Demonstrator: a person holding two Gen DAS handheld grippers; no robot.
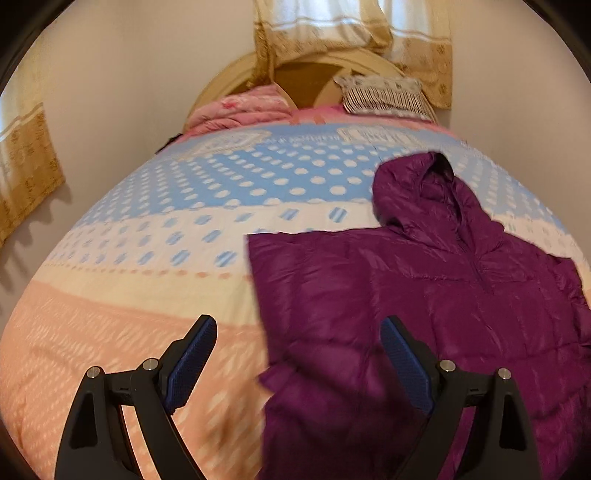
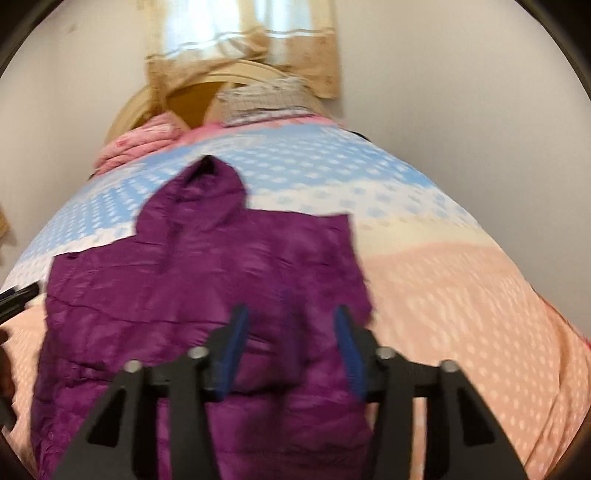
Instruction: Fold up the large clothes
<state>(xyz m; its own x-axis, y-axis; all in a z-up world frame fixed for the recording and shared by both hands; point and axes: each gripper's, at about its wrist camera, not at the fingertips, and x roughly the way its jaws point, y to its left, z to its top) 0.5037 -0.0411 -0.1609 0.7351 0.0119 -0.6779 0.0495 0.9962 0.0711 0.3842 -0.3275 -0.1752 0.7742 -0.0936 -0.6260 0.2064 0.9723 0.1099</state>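
A shiny purple hooded puffer jacket (image 1: 424,314) lies flat on the bed, hood toward the headboard, sleeves folded in. In the left wrist view my left gripper (image 1: 299,328) is open and empty, hovering over the jacket's left edge. In the right wrist view the jacket (image 2: 221,280) fills the middle, and my right gripper (image 2: 290,314) is open and empty above its right part. The left gripper's tip (image 2: 16,299) shows at the far left edge.
The bed has a quilt (image 1: 147,295) with blue dotted, white and peach bands. A pink folded blanket (image 1: 240,110) and a striped pillow (image 1: 384,96) lie by the round headboard (image 1: 229,77). Curtains (image 1: 332,33) hang behind; walls flank the bed.
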